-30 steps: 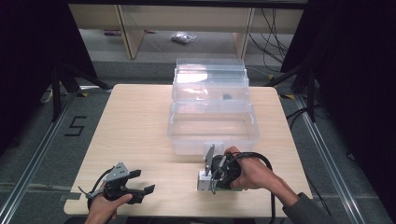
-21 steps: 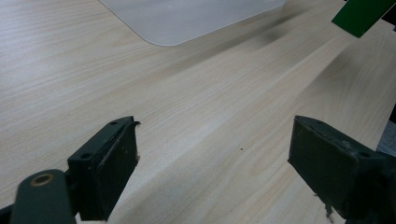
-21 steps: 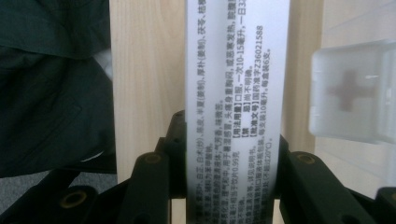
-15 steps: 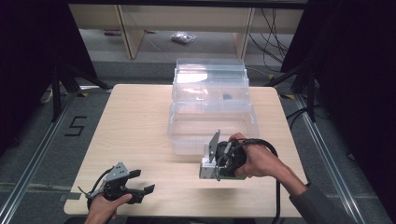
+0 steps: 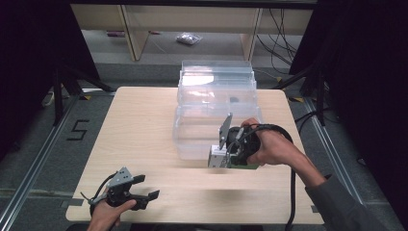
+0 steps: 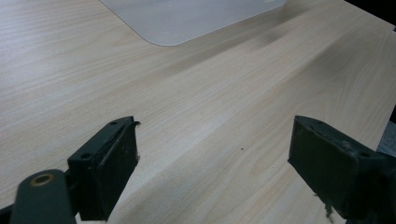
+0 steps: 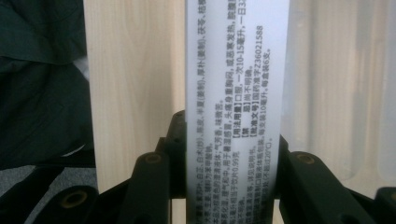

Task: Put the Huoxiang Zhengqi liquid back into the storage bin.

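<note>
Right tongs [image 5: 217, 158] clenched on white printed box [image 7: 233, 107], just before clear bin [image 5: 214, 113]; left tongs [image 6: 212, 172] released, well apart from bin.

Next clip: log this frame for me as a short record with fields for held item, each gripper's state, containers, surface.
held item: white box with printed text, clamped between the jaws of the right gripper
right gripper: shut on the box, raised above the table near the front bin
left gripper: open, nothing between its jaws, low at the table's near edge
containers: clear plastic bins, stacked at the far middle
surface: light wooden table
</note>
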Available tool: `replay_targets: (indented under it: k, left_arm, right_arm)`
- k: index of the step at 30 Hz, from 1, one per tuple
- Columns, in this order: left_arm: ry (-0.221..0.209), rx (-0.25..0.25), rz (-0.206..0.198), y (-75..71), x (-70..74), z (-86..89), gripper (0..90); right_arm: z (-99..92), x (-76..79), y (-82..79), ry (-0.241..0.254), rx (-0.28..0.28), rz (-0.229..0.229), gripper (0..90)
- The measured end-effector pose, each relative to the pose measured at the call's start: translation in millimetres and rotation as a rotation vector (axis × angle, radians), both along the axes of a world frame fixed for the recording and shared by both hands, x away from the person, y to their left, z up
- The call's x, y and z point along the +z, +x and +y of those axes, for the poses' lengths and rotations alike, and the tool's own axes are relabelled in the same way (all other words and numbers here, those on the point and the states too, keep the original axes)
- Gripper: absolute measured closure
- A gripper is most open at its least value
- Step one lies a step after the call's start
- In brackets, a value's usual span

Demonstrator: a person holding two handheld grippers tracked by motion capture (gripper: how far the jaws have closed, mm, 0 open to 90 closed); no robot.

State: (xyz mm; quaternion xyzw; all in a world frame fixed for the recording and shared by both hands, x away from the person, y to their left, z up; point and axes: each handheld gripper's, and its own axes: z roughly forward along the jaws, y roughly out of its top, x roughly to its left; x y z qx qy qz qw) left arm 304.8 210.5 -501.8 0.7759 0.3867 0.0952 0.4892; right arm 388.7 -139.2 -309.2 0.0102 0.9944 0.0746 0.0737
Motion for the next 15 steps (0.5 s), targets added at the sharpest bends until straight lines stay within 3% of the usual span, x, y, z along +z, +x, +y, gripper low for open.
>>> replay_targets:
  k: [1, 4, 5, 10, 12, 13, 15]
  left_arm:
    - [0.003, 0.0, 0.002, 0.0, 0.2, 0.3, 14.9]
    - [0.016, -0.007, 0.001, 0.2, 0.5, 1.6, 14.9]
    - [0.015, -0.001, 0.003, 0.1, 0.5, 1.3, 14.9]
    - [0.01, 0.0, 0.008, 0.2, 1.3, 0.6, 14.9]
    - [0.009, -0.001, 0.008, 0.5, 0.9, 1.2, 14.9]
    - [0.012, 0.003, 0.006, 0.2, 0.9, 1.3, 14.9]
    - [0.013, 0.0, 0.009, 0.5, 1.0, 1.4, 14.9]
  right_arm:
    - [-1.4, 1.7, 0.3, 0.008, -0.035, 0.004, 65.3]
    - [-2.0, 7.5, 6.1, 0.0, -0.022, -0.008, 65.3]
    - [-3.8, 11.5, 10.7, 0.003, -0.047, -0.013, 65.3]
    - [-7.9, 16.6, 26.0, 0.002, -0.046, -0.006, 65.3]
    - [-10.7, 18.7, 35.5, 0.001, -0.073, -0.01, 65.3]
    - [-11.0, 20.0, 41.2, -0.004, -0.04, -0.022, 65.3]
    - [-12.8, 21.1, 46.2, -0.002, -0.079, -0.011, 65.3]
